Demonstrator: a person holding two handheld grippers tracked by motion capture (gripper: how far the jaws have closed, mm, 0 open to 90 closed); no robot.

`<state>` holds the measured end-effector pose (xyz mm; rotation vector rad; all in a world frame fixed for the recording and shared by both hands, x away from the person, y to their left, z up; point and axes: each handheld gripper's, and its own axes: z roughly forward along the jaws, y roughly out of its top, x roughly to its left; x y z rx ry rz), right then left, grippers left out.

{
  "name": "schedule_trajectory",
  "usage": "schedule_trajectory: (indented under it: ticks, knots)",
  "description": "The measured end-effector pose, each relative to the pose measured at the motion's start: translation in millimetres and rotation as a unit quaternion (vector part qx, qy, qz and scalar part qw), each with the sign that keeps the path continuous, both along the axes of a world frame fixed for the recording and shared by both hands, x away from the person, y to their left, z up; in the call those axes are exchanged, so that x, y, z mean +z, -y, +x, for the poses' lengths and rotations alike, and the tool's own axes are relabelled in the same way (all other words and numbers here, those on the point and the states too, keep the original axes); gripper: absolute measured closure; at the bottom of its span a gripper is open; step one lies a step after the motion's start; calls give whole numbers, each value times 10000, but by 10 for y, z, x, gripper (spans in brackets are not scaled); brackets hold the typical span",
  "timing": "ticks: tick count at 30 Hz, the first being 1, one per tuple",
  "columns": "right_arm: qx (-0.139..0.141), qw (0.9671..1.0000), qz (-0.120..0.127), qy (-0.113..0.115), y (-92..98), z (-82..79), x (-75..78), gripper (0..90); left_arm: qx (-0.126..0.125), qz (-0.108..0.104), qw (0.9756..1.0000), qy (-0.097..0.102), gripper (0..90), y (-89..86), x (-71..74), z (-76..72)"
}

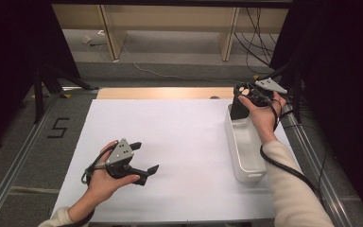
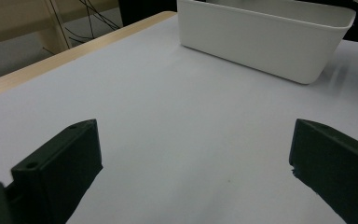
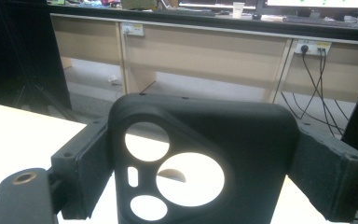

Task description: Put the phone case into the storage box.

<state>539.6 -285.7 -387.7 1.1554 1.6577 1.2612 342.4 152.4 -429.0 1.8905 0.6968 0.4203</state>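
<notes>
Grey floor [image 1: 14,156] with a taped "5" [image 1: 57,127], wooden desks [image 3: 205,51] beyond, dark curtains [image 1: 9,56] at both sides.

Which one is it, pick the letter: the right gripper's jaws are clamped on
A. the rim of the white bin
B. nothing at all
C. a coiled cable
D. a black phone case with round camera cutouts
D: in the right gripper view the right gripper has both jaws pressed against the sides of the black phone case, its round cutouts showing light through.
</notes>
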Motion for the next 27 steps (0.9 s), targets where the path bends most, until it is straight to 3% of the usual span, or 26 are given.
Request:
schedule_trajectory:
  ticks: [27]
  knots:
    - [82, 9995, -226, -209, -51, 44, -40, 145, -3, 3, 10000, -5, 20, -1, -1, 1]
